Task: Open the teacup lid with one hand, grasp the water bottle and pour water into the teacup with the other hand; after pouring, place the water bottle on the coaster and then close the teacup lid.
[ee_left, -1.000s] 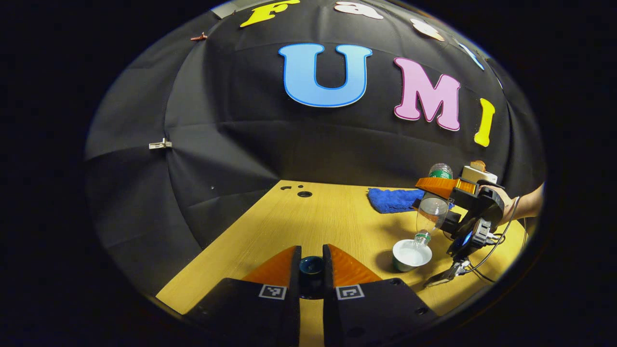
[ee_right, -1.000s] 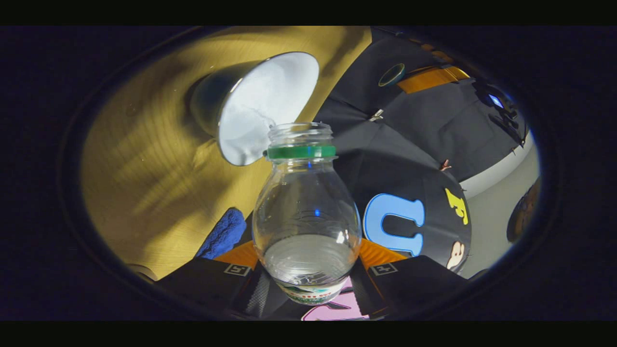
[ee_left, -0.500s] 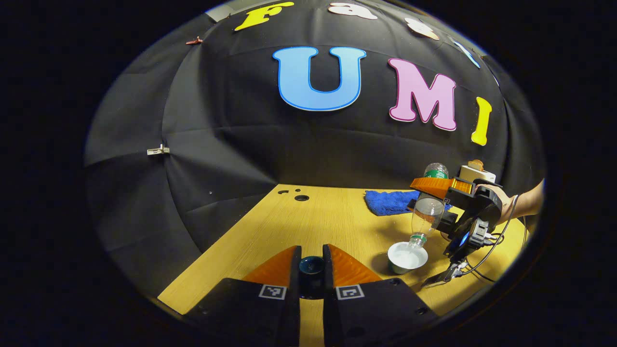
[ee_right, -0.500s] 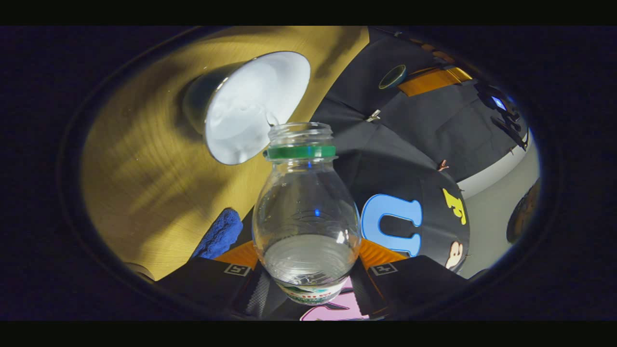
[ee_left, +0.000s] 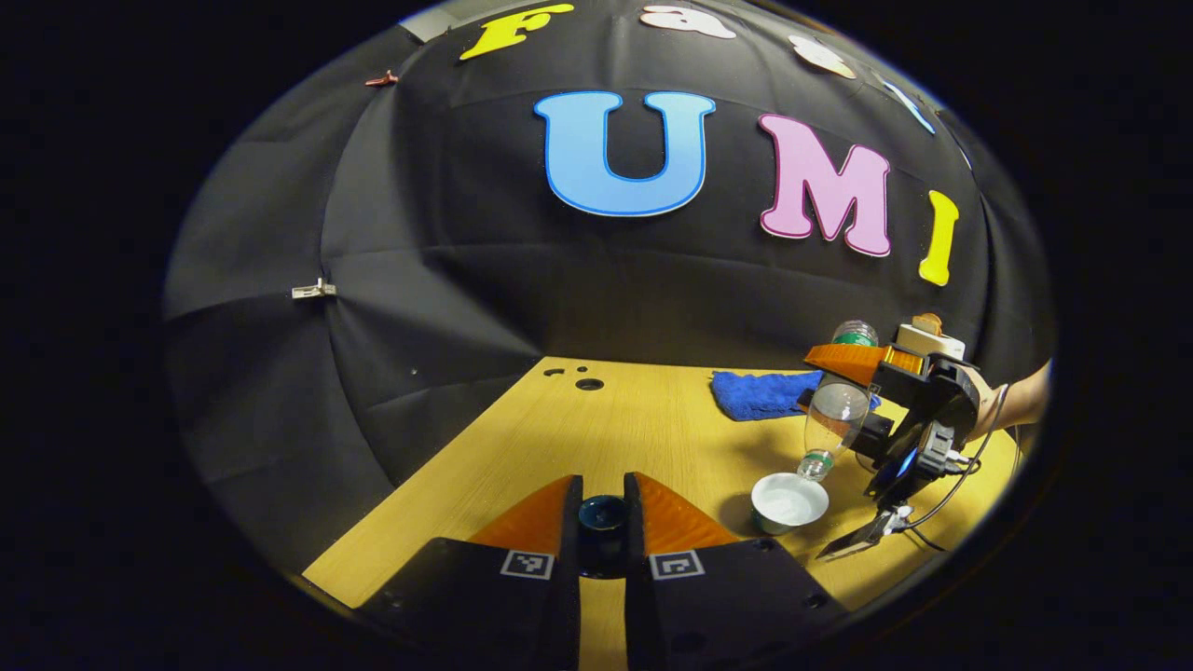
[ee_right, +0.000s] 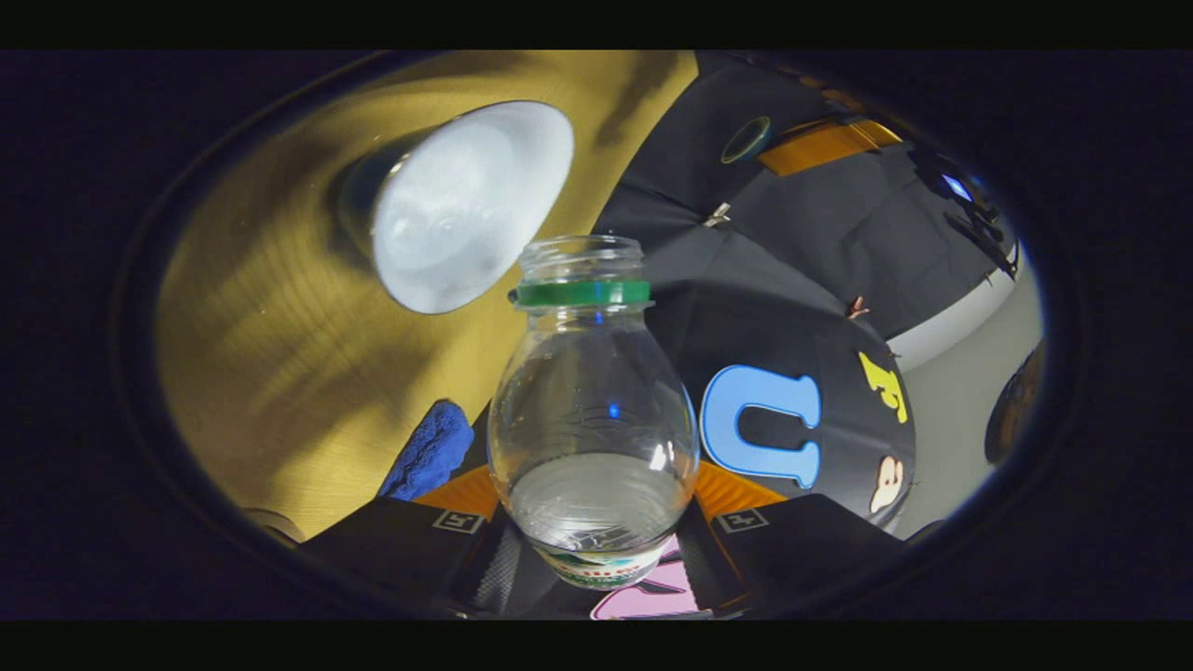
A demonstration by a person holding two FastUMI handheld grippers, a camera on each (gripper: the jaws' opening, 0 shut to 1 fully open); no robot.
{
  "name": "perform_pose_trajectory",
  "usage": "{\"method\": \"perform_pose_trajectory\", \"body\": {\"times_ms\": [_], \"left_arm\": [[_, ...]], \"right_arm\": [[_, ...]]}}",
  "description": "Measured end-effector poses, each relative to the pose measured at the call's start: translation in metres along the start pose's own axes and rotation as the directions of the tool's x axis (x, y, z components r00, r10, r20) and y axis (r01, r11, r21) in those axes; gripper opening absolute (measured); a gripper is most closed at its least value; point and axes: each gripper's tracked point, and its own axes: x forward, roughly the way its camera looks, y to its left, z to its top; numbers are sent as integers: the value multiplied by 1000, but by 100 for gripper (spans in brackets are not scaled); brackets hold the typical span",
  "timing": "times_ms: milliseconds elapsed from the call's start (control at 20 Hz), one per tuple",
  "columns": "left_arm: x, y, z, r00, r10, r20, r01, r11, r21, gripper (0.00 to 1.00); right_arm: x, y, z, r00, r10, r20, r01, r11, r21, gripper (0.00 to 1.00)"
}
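Left gripper (ee_left: 603,517): low over the near part of the table, its two fingers drawn close on a small dark round knob, most likely the teacup lid (ee_left: 603,512), which sits pinched between them.
Right gripper (ee_left: 843,373): seen from the left gripper view at the far right, held by a hand (ee_left: 979,396); in its own view (ee_right: 596,508) both fingers press the sides of the water bottle.
Water bottle (ee_right: 593,419): clear, uncapped, green neck ring, tipped mouth-down; the mouth hangs just above the teacup's rim on its far right side.
Teacup (ee_left: 788,501): open, white inside, standing on the table right of the left gripper and well apart from it.
Water in cup: the right gripper view shows a pale shimmering inside (ee_right: 461,210), but how full it is cannot be told.
Blue cloth (ee_left: 760,391): lying at the table's far edge, behind the teacup.
Table (ee_left: 596,438): bare wood between the left gripper and the far edge; three dark holes (ee_left: 588,383) near the far left corner.
Cable (ee_left: 941,503): loops from the right gripper toward the table's right edge.
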Motion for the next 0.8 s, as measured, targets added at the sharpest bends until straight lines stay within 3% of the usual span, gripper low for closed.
{"method": "perform_pose_trajectory", "body": {"times_ms": [50,100,200,350,500,600,650,800], "left_arm": [[1,-1,1,1000,0,1,0,1000,1,27],[1,-4,3,1000,1,3,-2,1000,5,19],[4,-8,5,1000,4,0,-4,1000,8,23],[3,-17,18,1000,1,8,-1,1000,8,23],[2,-25,36,999,-7,32,7,1000,25,19],[4,-30,44,999,-11,45,9,999,37,23],[5,-34,47,999,-13,48,11,999,40,23],[9,-50,47,998,-25,53,24,1000,17,23]], "right_arm": [[-1,-4,-9,999,9,-44,-6,997,81,75],[-5,-7,-12,997,13,-72,-2,989,146,74],[-11,-9,-8,994,42,-105,-12,963,269,75],[-30,-7,-19,971,123,-203,-12,879,477,75],[-53,-3,-41,921,246,-301,37,716,697,75],[-63,-9,-60,889,303,-344,104,598,795,75],[-67,-16,-67,875,331,-355,145,521,841,75],[-83,-33,-67,875,369,-314,242,228,943,75]]}}
